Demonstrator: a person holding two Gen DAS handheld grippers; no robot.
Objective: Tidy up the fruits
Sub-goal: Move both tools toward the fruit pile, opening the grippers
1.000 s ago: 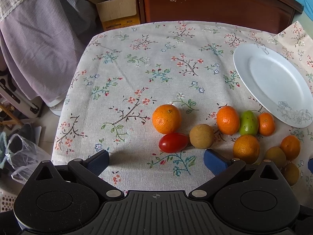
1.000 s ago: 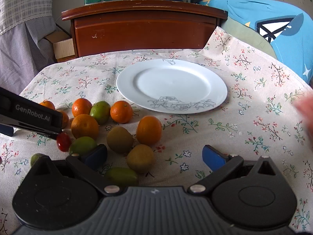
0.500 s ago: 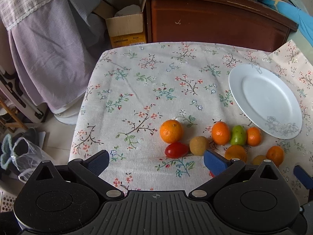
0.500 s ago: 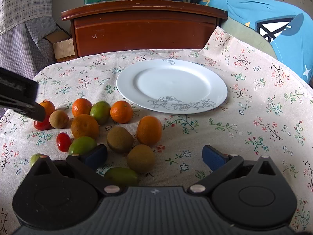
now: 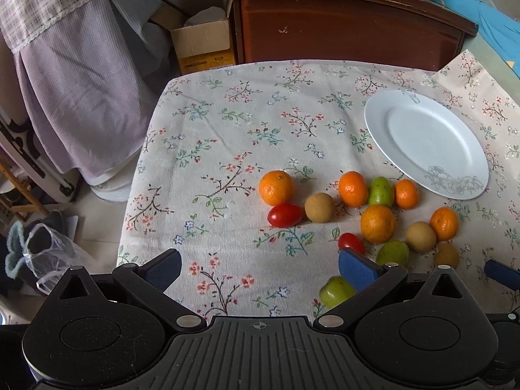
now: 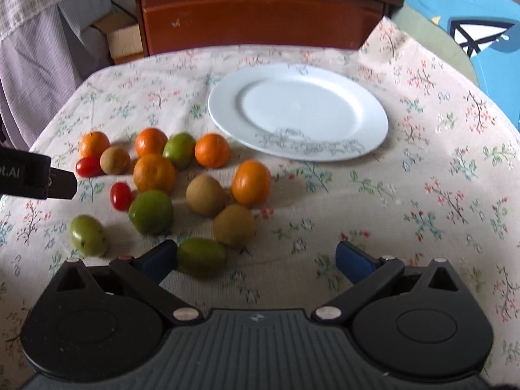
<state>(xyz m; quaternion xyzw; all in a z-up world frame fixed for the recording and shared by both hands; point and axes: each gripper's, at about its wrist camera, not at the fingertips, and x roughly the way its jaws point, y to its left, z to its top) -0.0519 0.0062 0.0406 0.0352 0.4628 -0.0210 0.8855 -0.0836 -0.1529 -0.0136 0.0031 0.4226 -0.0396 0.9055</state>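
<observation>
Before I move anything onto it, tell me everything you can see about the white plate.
The plate is round, white and glossy, ceramic by its look, with a shallow well and a broad rim. A grey line drawing, floral-looking, runs along its near rim. It lies flat on the flowered tablecloth, toward the far side of the table, in front of the wooden cabinet. It holds nothing. No fruit touches it; the nearest orange sits just off its near-left rim.
</observation>
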